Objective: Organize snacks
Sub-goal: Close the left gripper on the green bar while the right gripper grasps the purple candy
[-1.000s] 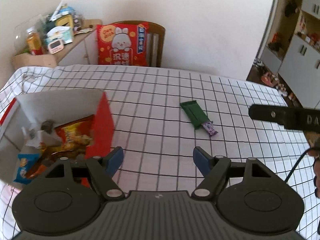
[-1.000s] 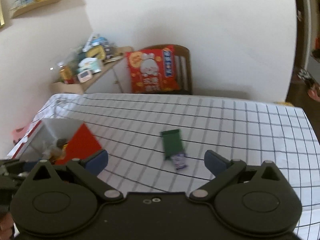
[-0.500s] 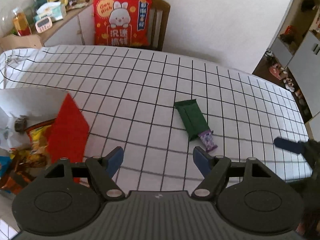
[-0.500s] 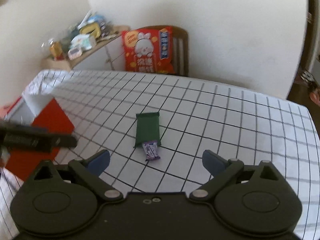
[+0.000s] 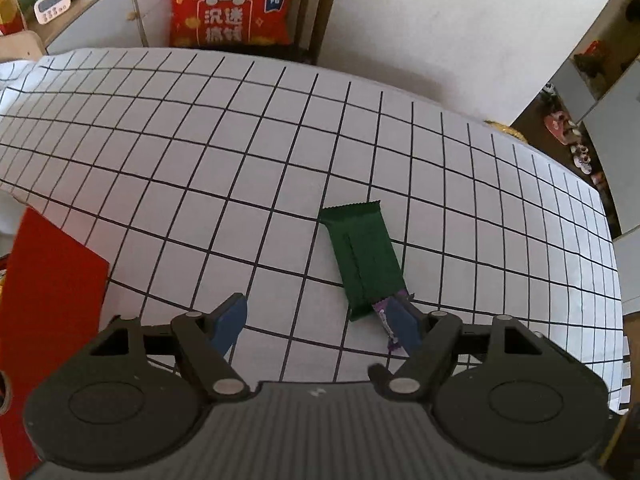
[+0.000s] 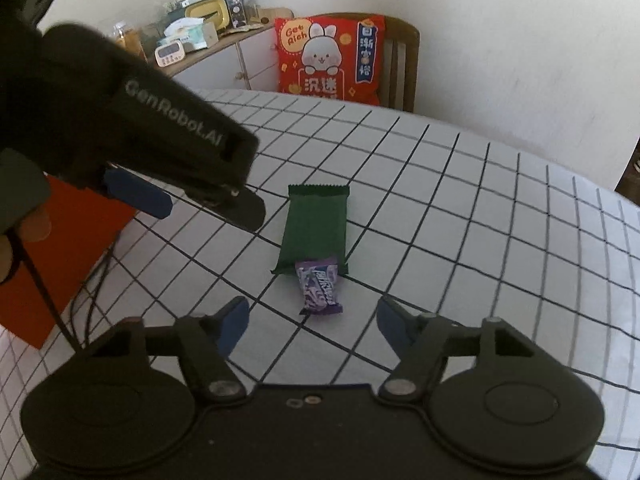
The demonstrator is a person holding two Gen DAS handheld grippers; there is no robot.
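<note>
**Both grippers hover over two snacks**

Your right gripper (image 6: 312, 320) and left gripper (image 5: 320, 318) hang spread apart, holding nothing. Just ahead lies the purple candy (image 6: 319, 290), touching the green bar (image 6: 315, 229) on the checked tablecloth (image 6: 460, 220); red box (image 6: 52, 264) left.

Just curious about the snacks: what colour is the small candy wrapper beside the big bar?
Purple with white lettering; the candy shows best in the right wrist view.

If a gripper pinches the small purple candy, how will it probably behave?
The purple candy is small and probably light, so a touch may slide it on the tablecloth. Its crinkled wrapper will likely crumple. One end lies on the green packet, which may shift too.
</note>
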